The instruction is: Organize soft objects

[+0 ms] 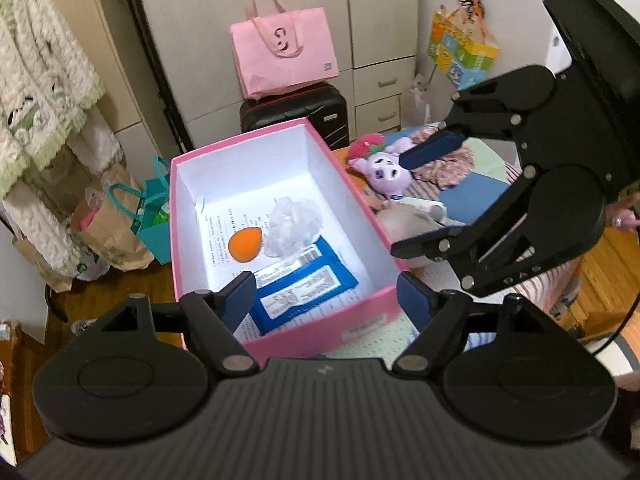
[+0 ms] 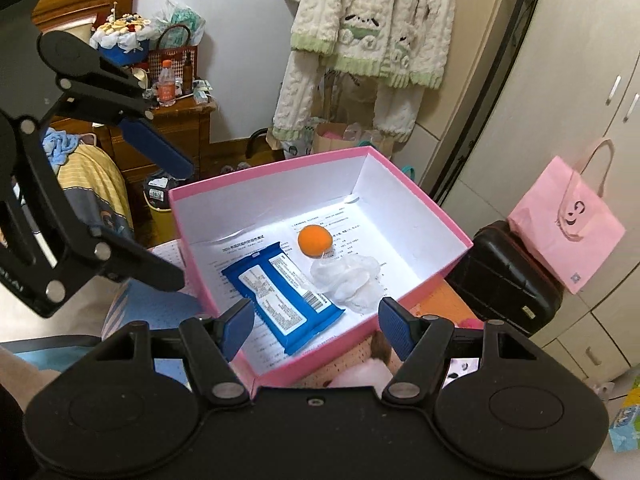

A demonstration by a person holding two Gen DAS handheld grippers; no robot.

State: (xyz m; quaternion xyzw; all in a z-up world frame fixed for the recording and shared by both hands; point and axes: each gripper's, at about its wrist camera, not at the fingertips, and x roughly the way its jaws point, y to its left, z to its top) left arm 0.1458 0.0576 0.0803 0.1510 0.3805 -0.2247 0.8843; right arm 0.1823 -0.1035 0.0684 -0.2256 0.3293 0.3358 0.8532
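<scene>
Left wrist view gives us our left gripper (image 1: pixel 326 294) hanging over the near end of a pink box (image 1: pixel 280 338), its blue-padded jaws spread wide with nothing between them. Inside the box, on printed paper (image 1: pixel 236 226) lining the white floor, we see three soft items: an orange makeup sponge (image 1: pixel 245 245), a white mesh bath pouf (image 1: pixel 294 225) just beside it, and a blue wet-wipes pack (image 1: pixel 302 293) at the near end, overlapped at its far edge by the pouf. Our right gripper (image 1: pixel 418 196) hovers to the right of the box, jaws also wide apart and empty, above a bed where a purple plush toy (image 1: pixel 384 168) with a red topknot lies just outside the box wall. Behind the box a pink paper bag (image 1: pixel 282 56) sits on a black suitcase (image 1: pixel 296 116). From the right wrist view we look across the same box (image 2: pixel 280 192), with the sponge (image 2: pixel 315 240), pouf (image 2: pixel 348 280) and wipes pack (image 2: pixel 280 300) in the same arrangement, our right gripper (image 2: pixel 316 330) open over the near rim and our left gripper (image 2: pixel 168 216) open at the upper left. A cream knitted cardigan (image 2: pixel 360 28) hangs on the wall beyond.
</scene>
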